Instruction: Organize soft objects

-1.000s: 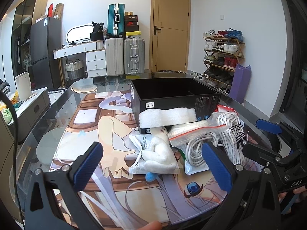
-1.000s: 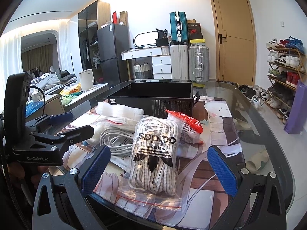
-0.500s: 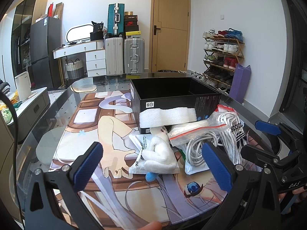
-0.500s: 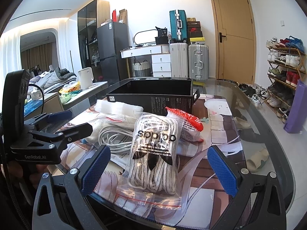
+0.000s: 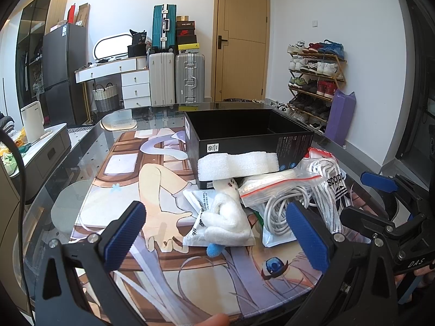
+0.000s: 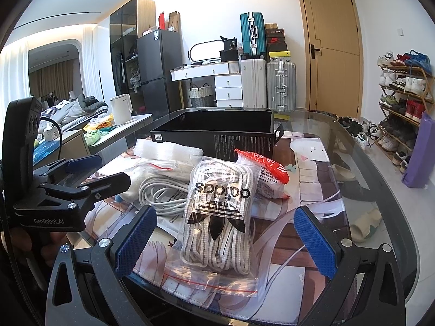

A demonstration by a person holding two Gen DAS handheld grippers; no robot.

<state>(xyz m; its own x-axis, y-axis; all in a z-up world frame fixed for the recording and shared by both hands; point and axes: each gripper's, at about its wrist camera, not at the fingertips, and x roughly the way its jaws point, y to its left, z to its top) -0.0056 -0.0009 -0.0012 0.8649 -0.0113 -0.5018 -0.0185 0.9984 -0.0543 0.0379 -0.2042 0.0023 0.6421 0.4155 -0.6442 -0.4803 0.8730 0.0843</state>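
A pile of soft items lies in front of an open black box, which also shows in the right wrist view. The pile holds a white foam strip, a white plush toy, a bagged white cable and a clear adidas bag of laces. A red-and-white packet lies behind the laces. My left gripper is open just before the plush toy. My right gripper is open, its pads on either side of the laces bag's near end.
An illustrated mat covers the glass table. The table's near edge lies just under both grippers. Suitcases, a door and a shoe rack stand far behind.
The right gripper has eased slightly forward towards the laces bag. The left gripper and the pile have barely moved.
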